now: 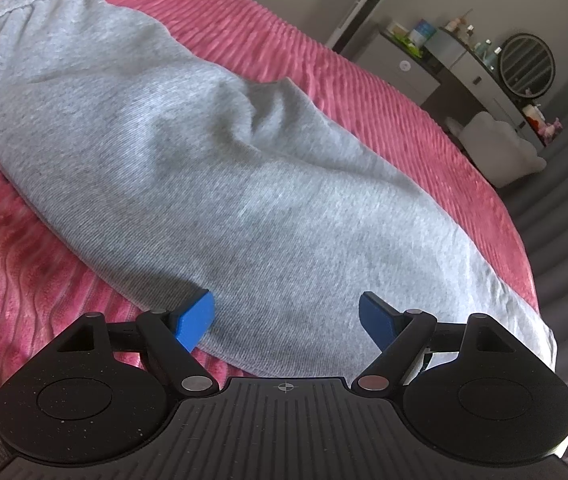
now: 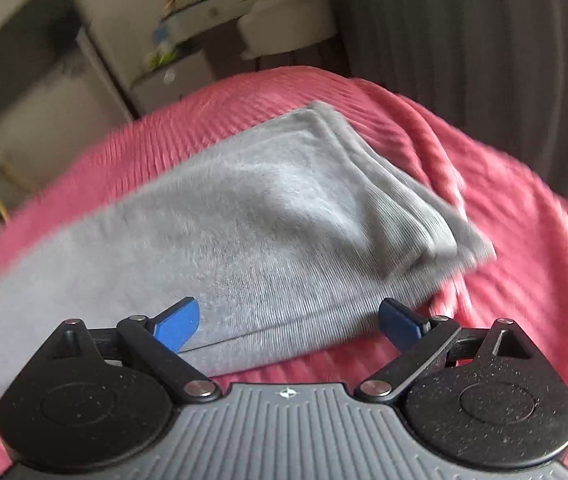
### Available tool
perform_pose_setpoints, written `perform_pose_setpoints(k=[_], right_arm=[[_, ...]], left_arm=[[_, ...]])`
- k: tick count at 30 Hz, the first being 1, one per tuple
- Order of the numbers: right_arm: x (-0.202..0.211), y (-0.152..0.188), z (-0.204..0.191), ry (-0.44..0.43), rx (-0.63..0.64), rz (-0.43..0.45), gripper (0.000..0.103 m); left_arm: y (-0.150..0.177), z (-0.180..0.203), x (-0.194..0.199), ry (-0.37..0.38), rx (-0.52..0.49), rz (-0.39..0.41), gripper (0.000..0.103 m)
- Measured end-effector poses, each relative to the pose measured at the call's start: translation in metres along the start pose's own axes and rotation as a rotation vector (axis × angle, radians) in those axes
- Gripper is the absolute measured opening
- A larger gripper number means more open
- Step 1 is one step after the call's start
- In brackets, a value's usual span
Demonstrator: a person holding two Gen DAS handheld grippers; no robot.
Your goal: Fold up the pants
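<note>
Grey sweatpants (image 1: 211, 168) lie lengthwise on a pink ribbed bedspread (image 1: 35, 272), legs stacked one on the other, waistband at the far left. My left gripper (image 1: 286, 322) is open, its blue fingertips (image 1: 195, 322) spread just above the near edge of the pants. In the right wrist view the leg-cuff end of the pants (image 2: 267, 220) lies stacked, hems pointing far right. My right gripper (image 2: 290, 326) is open, hovering over the near edge of the fabric, holding nothing.
The bedspread's edge (image 2: 524, 240) falls away at right toward a dark grey curtain (image 2: 464, 60). A dresser with bottles and a round mirror (image 1: 526, 64) and a white chair (image 1: 496, 148) stand beyond the bed.
</note>
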State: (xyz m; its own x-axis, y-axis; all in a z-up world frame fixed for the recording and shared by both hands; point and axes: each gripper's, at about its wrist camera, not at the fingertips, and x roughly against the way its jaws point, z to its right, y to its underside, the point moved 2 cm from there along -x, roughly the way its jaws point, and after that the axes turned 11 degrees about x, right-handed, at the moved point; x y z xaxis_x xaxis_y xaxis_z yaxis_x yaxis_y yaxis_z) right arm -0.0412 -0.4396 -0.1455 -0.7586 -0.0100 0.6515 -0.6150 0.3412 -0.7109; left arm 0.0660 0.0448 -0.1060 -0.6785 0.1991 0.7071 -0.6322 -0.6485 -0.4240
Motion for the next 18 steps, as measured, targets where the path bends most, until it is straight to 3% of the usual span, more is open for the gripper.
perform_pose_setpoints(k=[1,3,5,10,14,18], right_arm=[[0.003,0.004,0.008,-0.015,-0.055,0.002,0.090],[0.006,0.011,0.022,-0.017,-0.138,0.017,0.067],[0.005,0.013,0.035,-0.005,-0.199,0.029,0.056],[-0.010,0.006,0.057,-0.071,-0.384,0.063,0.046],[-0.027,-0.001,0.066,-0.078,-0.466,0.083,0.026],[-0.032,-0.005,0.066,-0.081,-0.493,0.094,0.014]], left_arm=[[0.000,0.000,0.000,-0.002,-0.002,0.001,0.085],[0.001,0.001,0.000,-0.005,-0.007,0.000,0.085],[0.001,0.002,0.000,-0.008,-0.011,0.001,0.085],[0.002,0.002,0.001,-0.016,-0.012,0.004,0.085],[0.003,0.004,0.002,-0.022,-0.019,0.008,0.085],[0.003,0.004,0.005,-0.021,-0.020,0.010,0.085]])
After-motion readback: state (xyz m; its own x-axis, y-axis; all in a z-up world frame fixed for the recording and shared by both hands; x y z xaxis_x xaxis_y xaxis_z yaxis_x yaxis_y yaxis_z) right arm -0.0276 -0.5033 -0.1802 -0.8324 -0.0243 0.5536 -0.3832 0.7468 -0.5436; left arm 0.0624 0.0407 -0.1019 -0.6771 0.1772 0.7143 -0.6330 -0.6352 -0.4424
